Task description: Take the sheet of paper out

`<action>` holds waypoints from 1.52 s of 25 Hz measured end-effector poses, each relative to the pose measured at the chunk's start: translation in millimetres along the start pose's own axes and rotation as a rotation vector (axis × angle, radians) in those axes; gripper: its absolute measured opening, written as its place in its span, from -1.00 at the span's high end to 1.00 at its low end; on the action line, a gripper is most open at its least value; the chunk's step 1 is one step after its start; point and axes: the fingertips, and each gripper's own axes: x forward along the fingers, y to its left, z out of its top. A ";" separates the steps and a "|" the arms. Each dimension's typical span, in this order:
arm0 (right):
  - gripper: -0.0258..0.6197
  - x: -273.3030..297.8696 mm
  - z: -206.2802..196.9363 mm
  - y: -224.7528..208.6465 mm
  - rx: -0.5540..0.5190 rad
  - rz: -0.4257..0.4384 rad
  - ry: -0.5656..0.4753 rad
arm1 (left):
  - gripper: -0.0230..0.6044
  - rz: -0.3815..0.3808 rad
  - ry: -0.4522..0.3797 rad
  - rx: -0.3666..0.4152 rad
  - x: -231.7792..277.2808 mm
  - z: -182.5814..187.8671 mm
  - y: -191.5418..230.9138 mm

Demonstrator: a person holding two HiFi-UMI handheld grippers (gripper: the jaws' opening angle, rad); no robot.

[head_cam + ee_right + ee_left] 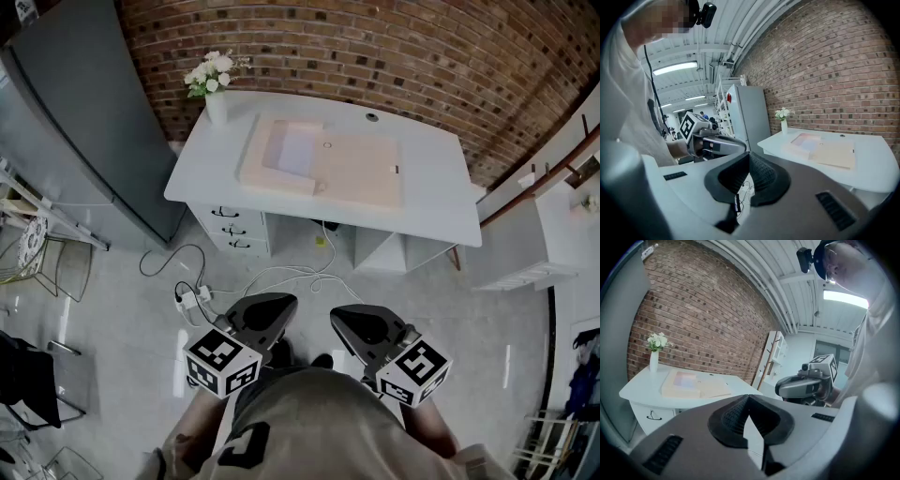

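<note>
A flat beige folder [347, 173] lies open on the white desk [431, 187], with a pale sheet of paper [295, 150] in its left half. The folder [705, 389] and paper [686, 379] also show in the left gripper view, and the folder [836, 153] and paper [808, 140] in the right gripper view. Both grippers hang close to the person's body, well short of the desk. My left gripper [269, 302] [747, 397] has its jaws together with nothing between them. My right gripper [354, 315] [749, 154] is shut and empty too.
A white vase of flowers [214, 89] stands at the desk's back left corner. Drawers [230, 230] sit under the desk's left side. A tall grey cabinet [84, 122] stands at left, white shelving [534, 253] at right. Cables and a power strip [197, 302] lie on the floor before the desk.
</note>
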 end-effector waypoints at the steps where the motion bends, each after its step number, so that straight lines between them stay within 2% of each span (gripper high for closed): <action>1: 0.85 4.0 0.1 2.2 -0.004 0.000 0.002 | 0.88 0.002 -0.003 0.000 -3.2 -0.4 3.3; 10: 0.85 37.3 13.7 11.2 -0.022 -0.021 0.004 | 0.88 -0.005 -0.023 -0.001 -22.6 5.8 34.5; 15: 0.85 44.9 16.2 6.9 0.025 -0.073 -0.035 | 0.88 -0.024 -0.022 -0.001 -28.4 4.1 43.0; 21: 0.85 42.0 10.6 2.2 0.069 -0.125 -0.033 | 0.88 -0.047 -0.011 0.001 -28.6 -0.2 43.0; 26: 0.85 41.9 7.3 -2.3 0.134 -0.111 -0.037 | 0.88 -0.045 -0.010 -0.010 -27.0 -2.2 43.5; 38: 0.85 50.3 12.0 -21.8 0.133 0.006 -0.037 | 0.88 0.042 0.002 -0.026 -10.3 3.1 47.5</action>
